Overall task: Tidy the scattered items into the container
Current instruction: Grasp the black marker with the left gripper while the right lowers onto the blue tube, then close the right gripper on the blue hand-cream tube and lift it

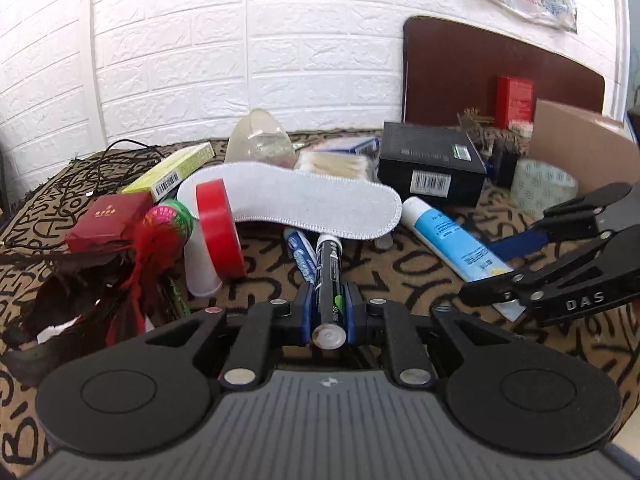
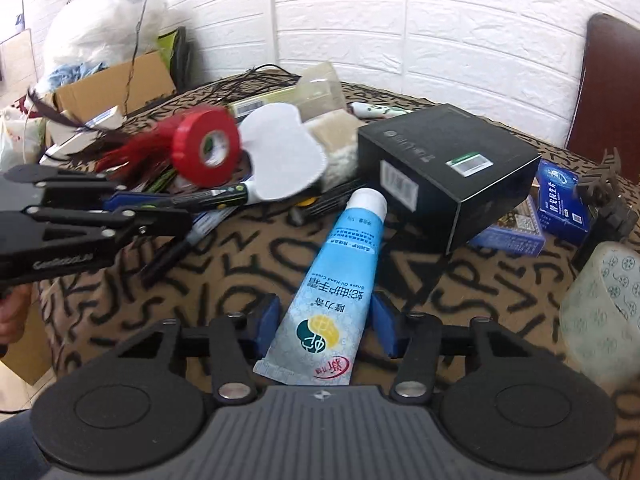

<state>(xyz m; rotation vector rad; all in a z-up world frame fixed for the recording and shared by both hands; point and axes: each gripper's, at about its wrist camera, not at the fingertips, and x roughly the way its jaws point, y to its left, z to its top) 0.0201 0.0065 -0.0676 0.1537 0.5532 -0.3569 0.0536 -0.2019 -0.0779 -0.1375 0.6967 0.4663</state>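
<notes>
My left gripper is shut on a black tube with a white cap, held along the fingers just above the patterned cloth. My right gripper is open, its blue pads on either side of a blue hand cream tube that lies on the cloth; a small gap shows on each side. The same cream tube shows in the left wrist view with the right gripper at its flat end. A cardboard box stands at the right with a clear tape roll against it.
A white insole, red tape roll, black box, toothpaste tube, red case, feathered toy, yellow-green box and cables crowd the cloth-covered table. A brown chair back stands behind.
</notes>
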